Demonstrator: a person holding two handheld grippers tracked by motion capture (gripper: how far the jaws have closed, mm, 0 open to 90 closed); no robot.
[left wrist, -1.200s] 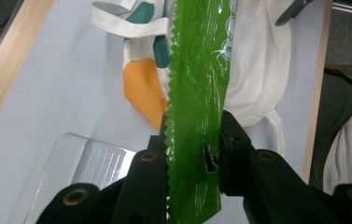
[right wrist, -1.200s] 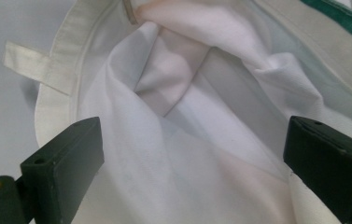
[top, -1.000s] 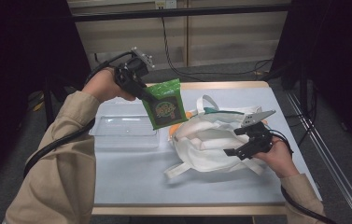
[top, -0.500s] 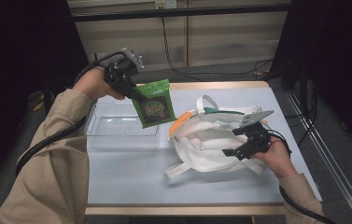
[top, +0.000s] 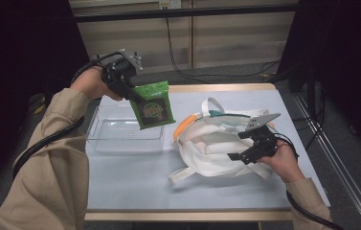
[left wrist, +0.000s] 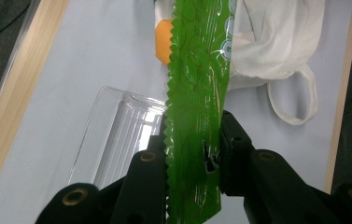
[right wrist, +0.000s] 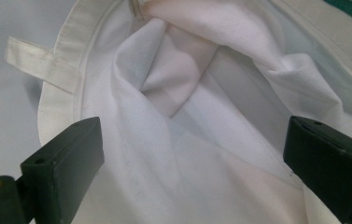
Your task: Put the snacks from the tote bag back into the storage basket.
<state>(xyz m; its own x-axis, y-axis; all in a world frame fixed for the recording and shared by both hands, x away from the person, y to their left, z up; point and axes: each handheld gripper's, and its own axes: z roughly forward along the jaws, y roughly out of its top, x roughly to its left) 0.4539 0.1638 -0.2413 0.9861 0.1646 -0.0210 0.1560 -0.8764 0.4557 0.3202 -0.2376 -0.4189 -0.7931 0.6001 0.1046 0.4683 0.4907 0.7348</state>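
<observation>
Here, left claw (top: 132,93) gripping green packet (top: 154,105), label unreadable, right claw (right wrist: 192,163) wide

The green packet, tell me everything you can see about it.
The green packet is a flat, glossy plastic pouch with zigzag-cut edges and a round printed label on its front. It hangs in the air, tilted, above the clear plastic tray and beside the white cloth bag. The left hand-held gripper is shut on its upper edge; nothing else touches it.
</observation>
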